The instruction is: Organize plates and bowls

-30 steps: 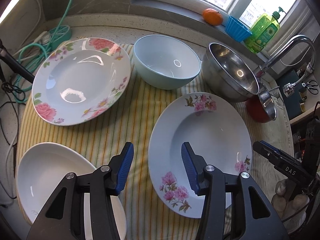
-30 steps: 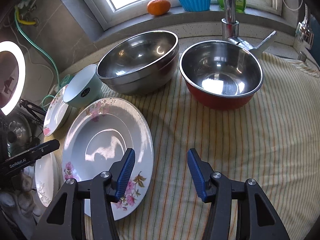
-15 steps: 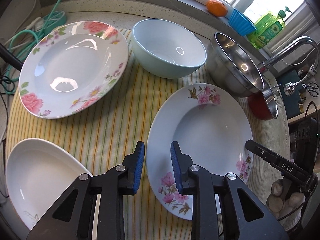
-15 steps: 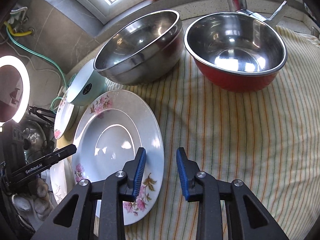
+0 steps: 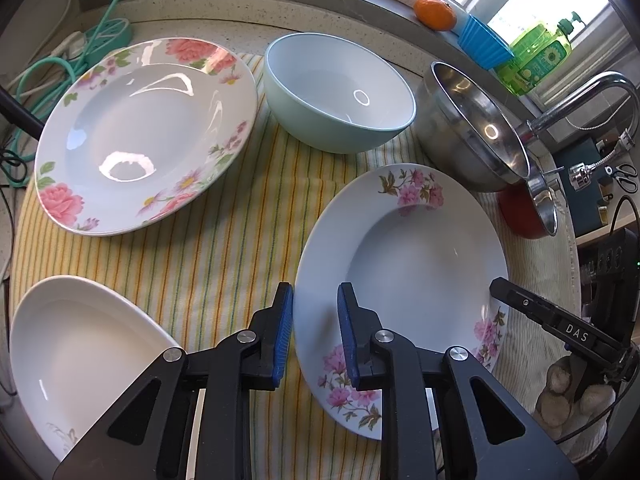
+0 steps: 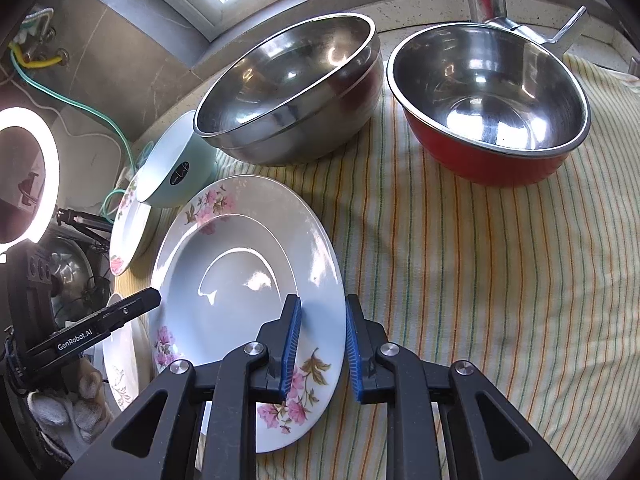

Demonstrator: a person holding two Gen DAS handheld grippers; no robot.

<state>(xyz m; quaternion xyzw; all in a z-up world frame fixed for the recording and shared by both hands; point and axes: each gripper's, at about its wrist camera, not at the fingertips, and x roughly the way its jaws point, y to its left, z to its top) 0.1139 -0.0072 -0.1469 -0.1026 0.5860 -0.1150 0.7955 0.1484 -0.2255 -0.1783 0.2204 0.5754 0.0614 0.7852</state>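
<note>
A white deep plate with pink flowers (image 5: 400, 272) (image 6: 240, 280) lies on the striped cloth (image 5: 240, 248). My left gripper (image 5: 315, 293) straddles its left rim and my right gripper (image 6: 324, 304) its right rim. Both sets of jaws are closing, with the rim between the blue pads and touching them. A rose-patterned plate (image 5: 148, 132) lies at the back left, and a plain white plate (image 5: 80, 352) at the front left. Behind stand a pale blue bowl (image 5: 340, 96), a steel bowl (image 6: 288, 88) and a red bowl with a steel inside (image 6: 488, 92).
A faucet (image 5: 580, 96) rises at the right behind the bowls. An orange (image 5: 434, 12), a blue cup (image 5: 480, 40) and a green soap bottle (image 5: 540, 56) stand on the window sill. Green cables (image 5: 60, 68) lie at the back left. A ring light (image 6: 24, 176) glows left.
Both grippers' jaws have narrowed from wide apart to close around the flowered plate's opposite rims. Both have tipped slightly further down toward the plate.
</note>
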